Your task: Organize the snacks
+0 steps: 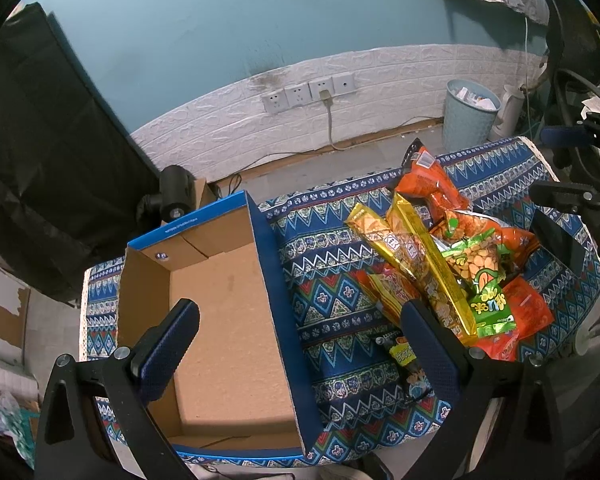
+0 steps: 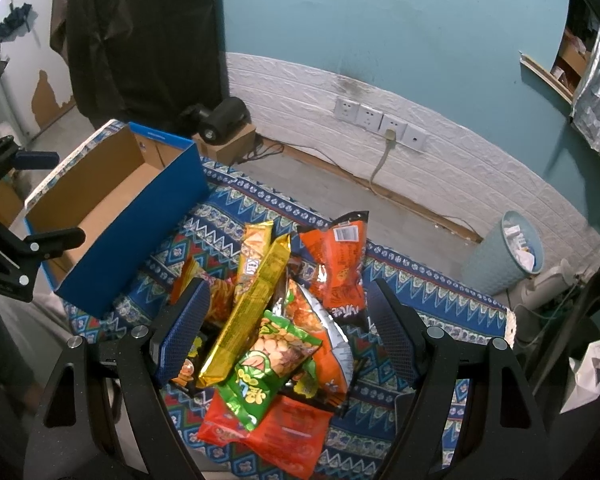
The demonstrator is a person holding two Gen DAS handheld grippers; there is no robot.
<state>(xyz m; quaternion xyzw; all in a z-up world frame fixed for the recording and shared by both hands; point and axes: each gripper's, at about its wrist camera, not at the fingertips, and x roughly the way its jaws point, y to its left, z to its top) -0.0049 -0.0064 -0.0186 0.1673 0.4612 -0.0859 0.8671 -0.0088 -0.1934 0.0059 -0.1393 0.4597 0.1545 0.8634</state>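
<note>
An empty cardboard box (image 1: 228, 312) with blue outer walls sits on the patterned cloth (image 1: 340, 320). My left gripper (image 1: 300, 336) hovers open over the box's right wall, nothing between its fingers. To the right lies a snack pile: long gold packs (image 1: 420, 264), a green pack (image 1: 480, 276), orange bags (image 1: 432, 184) and a small dark pack (image 1: 404, 360). In the right wrist view my right gripper (image 2: 290, 324) stands open above the pile, its fingers either side of a gold pack (image 2: 256, 304) and the green pack (image 2: 272, 364), apart from both. The box (image 2: 140, 220) lies to its left.
A pale blue waste bin (image 2: 508, 256) stands on the floor beyond the table's far right corner. A black device on a small carton (image 2: 224, 120) sits behind the box. Wall sockets with a plugged cable (image 2: 380, 124) line the white wall panel. A black cloth (image 1: 40, 140) hangs at the left.
</note>
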